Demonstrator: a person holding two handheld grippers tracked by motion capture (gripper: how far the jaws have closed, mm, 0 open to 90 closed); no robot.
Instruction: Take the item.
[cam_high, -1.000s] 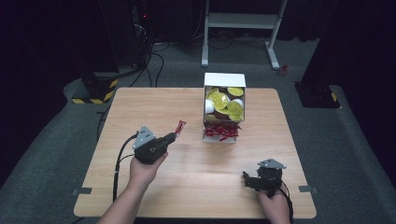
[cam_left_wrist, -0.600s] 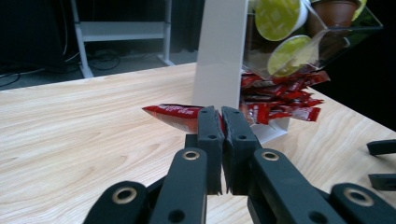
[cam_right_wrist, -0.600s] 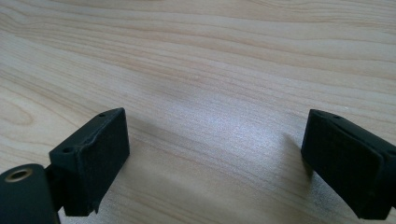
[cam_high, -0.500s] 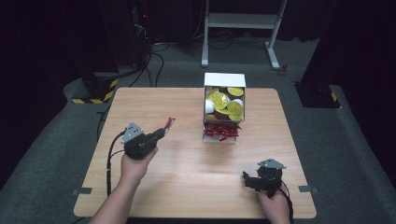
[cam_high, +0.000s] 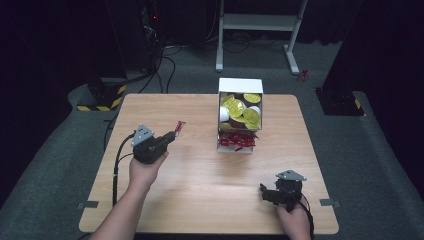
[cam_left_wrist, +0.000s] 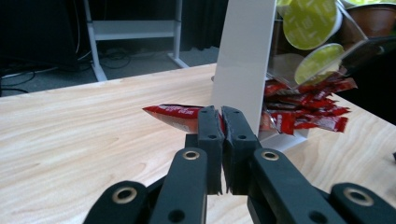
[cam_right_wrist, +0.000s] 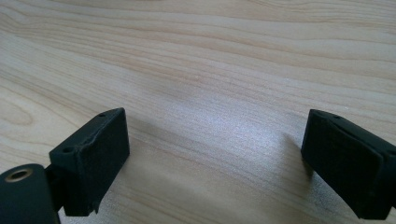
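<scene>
1. Red sachet (cam_left_wrist: 173, 114) is clamped in the left gripper (cam_high: 170, 135), held above the desk's (cam_high: 200, 175) left half, well apart from the box (cam_high: 239, 120).
2. Judged: carrying step; next, lower it and release onto bare wood.
3. Box near the far edge holds green-lidded pods (cam_high: 241, 109) and more sachets (cam_high: 238, 140).
4. Right gripper (cam_right_wrist: 215, 158), jaws apart, rests near the right front corner.
5. Pale wood desk, grey carpet (cam_high: 60, 150), dark room.

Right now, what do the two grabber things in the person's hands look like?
Both are black. The left gripper and right gripper each have a grey three-cornered plate on top and a black cable trailing back. Up close, each has two blocky black jaws, and the left one's arms have round metal rivets. Both forearms are bare; no sleeves show.
</scene>
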